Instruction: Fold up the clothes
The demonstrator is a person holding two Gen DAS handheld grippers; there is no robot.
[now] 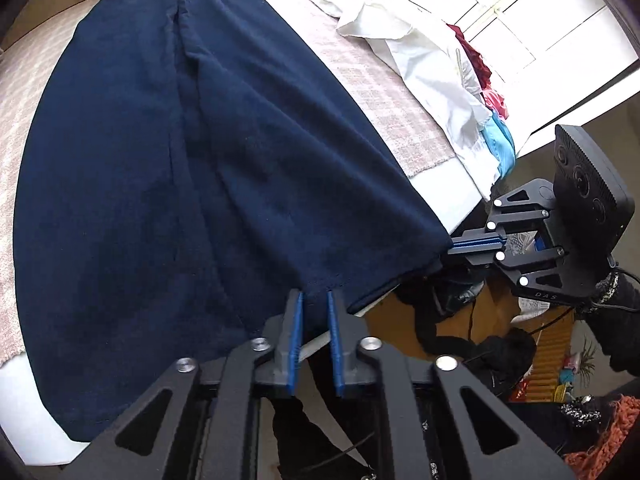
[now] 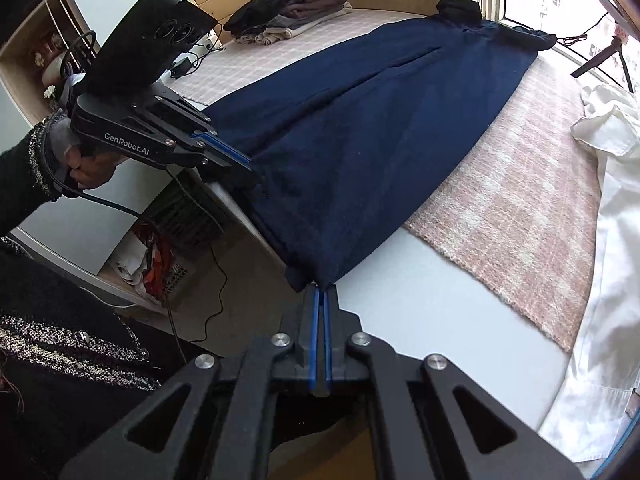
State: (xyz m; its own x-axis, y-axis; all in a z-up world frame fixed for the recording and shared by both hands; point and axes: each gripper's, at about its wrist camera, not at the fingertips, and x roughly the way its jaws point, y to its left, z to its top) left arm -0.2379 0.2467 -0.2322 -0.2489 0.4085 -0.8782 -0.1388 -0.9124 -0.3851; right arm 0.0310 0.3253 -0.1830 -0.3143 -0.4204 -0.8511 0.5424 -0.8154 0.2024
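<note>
A navy garment point(image 1: 200, 160) lies spread lengthwise on the bed, its near hem hanging at the bed's edge. My left gripper point(image 1: 315, 296) holds the hem, with a fold of navy cloth filling the narrow gap between its blue pads. From the right wrist view the left gripper point(image 2: 250, 160) looks closed on the hem's left corner of the navy garment point(image 2: 380, 132). My right gripper point(image 2: 321, 289) is shut on the hem's other corner; in the left wrist view the right gripper point(image 1: 452, 246) sits at the cloth's right edge. A hand point(image 2: 86, 172) holds the left tool.
A pinkish woven blanket point(image 2: 512, 208) covers the white mattress point(image 2: 420, 304). Crumpled white clothing point(image 2: 616, 200) lies to the right, with red and blue items point(image 1: 496, 120) behind it. A folded stack point(image 2: 292, 12) sits at the far side. Cables and clutter point(image 2: 160, 260) lie on the floor.
</note>
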